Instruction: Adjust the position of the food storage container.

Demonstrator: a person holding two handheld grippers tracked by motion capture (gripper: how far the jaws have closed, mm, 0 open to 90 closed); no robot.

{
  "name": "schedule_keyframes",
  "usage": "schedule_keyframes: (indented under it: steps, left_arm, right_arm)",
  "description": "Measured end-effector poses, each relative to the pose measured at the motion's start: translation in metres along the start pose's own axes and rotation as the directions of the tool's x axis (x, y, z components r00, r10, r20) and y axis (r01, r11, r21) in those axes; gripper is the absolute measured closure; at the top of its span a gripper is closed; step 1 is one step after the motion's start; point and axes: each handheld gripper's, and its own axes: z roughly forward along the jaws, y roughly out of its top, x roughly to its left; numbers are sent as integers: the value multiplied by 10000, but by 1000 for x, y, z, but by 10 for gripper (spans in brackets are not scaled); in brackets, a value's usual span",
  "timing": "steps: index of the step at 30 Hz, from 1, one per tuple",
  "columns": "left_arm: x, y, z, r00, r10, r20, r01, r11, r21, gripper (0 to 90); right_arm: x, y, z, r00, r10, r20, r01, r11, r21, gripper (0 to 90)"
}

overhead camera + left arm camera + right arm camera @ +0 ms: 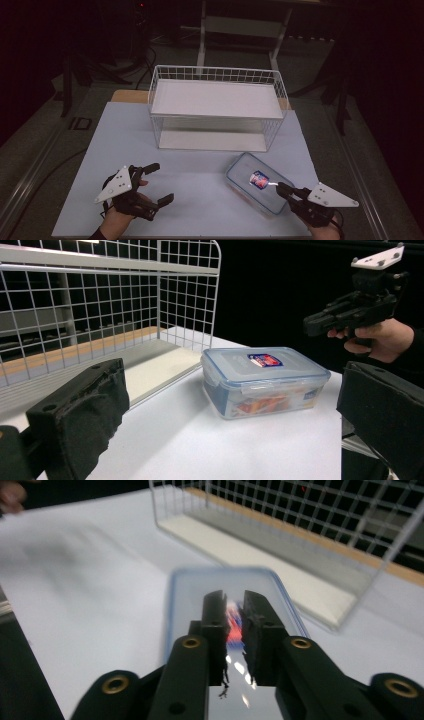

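Box not yet gripped — early stage.
Right gripper [281, 187] nearly closed above lidded food box [252, 182], empty; left gripper [156, 184] wide apart — lifting toward wire basket [217, 73] likely ahead.

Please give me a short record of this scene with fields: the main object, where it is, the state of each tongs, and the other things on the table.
main object: clear plastic food box with a blue-edged lid and a red and blue sticker
position: flat on the pale table sheet, in front of the wire basket's right end, lid on
left tongs: jaws wide apart, nothing between them, away from the box
right tongs: jaws almost shut, nothing between them, above the lid; contact cannot be told
other: white wire basket with a white shelf, nothing on it
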Motion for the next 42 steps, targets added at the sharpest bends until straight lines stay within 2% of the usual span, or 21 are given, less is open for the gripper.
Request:
schedule_keyframes:
  steps: [3, 6, 12, 13, 17, 22, 32, 35, 42]
  left_arm:
    - [-1, 0, 1, 10000, 15, 48, -15, 10000, 44, 0]
    - [-1, -1, 1, 10000, -6, 67, 6, 10000, 41, 0]
    - [0, -2, 2, 10000, -18, 92, 17, 9999, 126, 0]
    - [-1, -2, 2, 9999, 1, 117, -3, 9999, 154, 0]
    - [-1, -2, 3, 9999, 21, 162, -24, 9999, 151, 0]
    - [-1, -2, 2, 9998, -18, 193, 14, 9999, 169, 0]
    - [-1, -3, 4, 9996, -99, 257, 95, 9998, 172, 0]
    - [-2, -3, 5, 9995, -47, 314, 40, 9997, 223, 0]
    - [-2, -3, 5, 9993, -74, 360, 65, 9996, 257, 0]
  right_arm:
    - [-6, -9, -5, 9996, 17, 275, -27, 9994, 341, 897]
    - [-14, -18, -10, 9984, 147, 549, -185, 9974, 695, 900]
    - [-25, -29, -18, 9945, 419, 955, -519, 9932, 1041, 900]
    - [-28, -34, -19, 9925, 480, 1121, -621, 9902, 1251, 900]
    - [-33, -43, -17, 9902, 708, 1201, -874, 9864, 1395, 900]
    - [-36, -49, -10, 9909, 771, 1100, -944, 9823, 1619, 900]
    - [-38, -46, 1, 9918, 686, 1081, -847, 9847, 1525, 900]
    - [-40, -40, 12, 9943, 591, 890, -723, 9855, 1537, 900]
    - [-43, -29, 26, 9969, 453, 649, -545, 9874, 1484, 900]
